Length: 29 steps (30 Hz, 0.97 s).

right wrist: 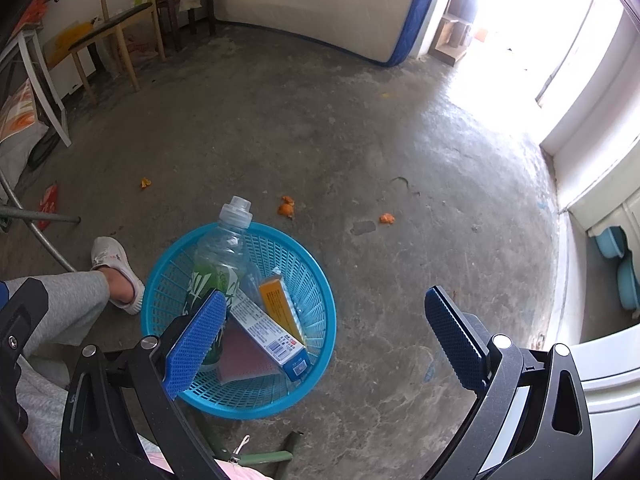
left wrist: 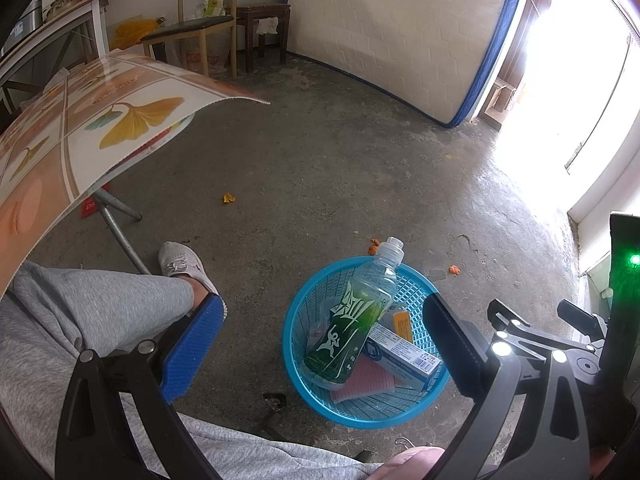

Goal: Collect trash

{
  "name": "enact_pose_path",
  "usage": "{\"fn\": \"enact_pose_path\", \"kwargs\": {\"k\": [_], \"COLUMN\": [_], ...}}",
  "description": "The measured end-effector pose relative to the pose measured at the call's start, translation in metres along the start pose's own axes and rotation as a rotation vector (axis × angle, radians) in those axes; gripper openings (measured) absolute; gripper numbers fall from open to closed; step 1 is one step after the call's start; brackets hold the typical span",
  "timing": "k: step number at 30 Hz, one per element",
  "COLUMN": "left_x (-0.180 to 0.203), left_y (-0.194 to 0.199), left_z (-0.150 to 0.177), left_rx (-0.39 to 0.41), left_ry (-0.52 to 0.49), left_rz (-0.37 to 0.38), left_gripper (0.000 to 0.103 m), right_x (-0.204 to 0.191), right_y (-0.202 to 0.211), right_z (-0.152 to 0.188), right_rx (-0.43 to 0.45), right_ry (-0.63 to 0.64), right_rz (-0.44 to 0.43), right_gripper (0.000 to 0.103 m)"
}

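One clear bottle (left wrist: 354, 312) (green label) leans in basket (left wrist: 296, 344).

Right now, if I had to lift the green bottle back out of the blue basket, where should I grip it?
Grip the green bottle at its clear neck below the cap, coming from above. It leans on the blue basket rim with the neck poking out, while boxes crowd its lower body.

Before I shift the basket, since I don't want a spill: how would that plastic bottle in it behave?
The plastic bottle leans on the blue basket rim with its capped neck overhanging, so a nudge would probably tip or slide it. It looks mostly empty, so likely light. Being round, it may roll over the boxes beneath.
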State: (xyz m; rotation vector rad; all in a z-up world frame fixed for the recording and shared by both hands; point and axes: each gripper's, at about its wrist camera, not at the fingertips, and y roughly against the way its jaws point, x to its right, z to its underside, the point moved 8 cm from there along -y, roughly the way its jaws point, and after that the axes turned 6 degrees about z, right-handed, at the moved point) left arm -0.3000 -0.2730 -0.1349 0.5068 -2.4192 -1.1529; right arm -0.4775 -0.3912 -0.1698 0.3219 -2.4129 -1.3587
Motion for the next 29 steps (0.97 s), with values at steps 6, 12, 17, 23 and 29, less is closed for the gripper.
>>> {"fn": "enact_pose_path", "kwargs": {"k": [6, 12, 17, 23, 29], "left_x": [0.0008, 0.0008, 0.0016, 0.0038, 0.0026], "left_y": [0.0002, -0.0001, 0.0006, -0.0017, -0.0005], "left_z": [0.0003, 0.0, -0.0001, -0.0002, 0.0012], "left_rx": [0.001, 0.001, 0.002, 0.003, 0.002], "left_ry": [-0.001, 0.0, -0.001, -0.009, -0.007], "left_rz": [0.0, 0.0, 0.0, -0.006, -0.007], "left_gripper": [0.098, 0.098, 0.098, 0.098, 0.098], "right_x": [-0.0003, -0.0007, -0.0015, -0.0015, -0.002], "right_y": [-0.0007, -0.0014, -0.0018, -0.002, -0.0021], "right_z": [0.0002, 0.0009, 0.0011, 0.0011, 0.0012], "right_rx": [-0.002, -0.007, -0.005, -0.008, -0.01], "right_ry": [0.001, 0.001, 0.002, -0.001, 0.002], "right_rz": [-0.001, 0.0, -0.001, 0.0, -0.001], "right_gripper": [0.095, 0.095, 0.095, 0.095, 0.095]}}
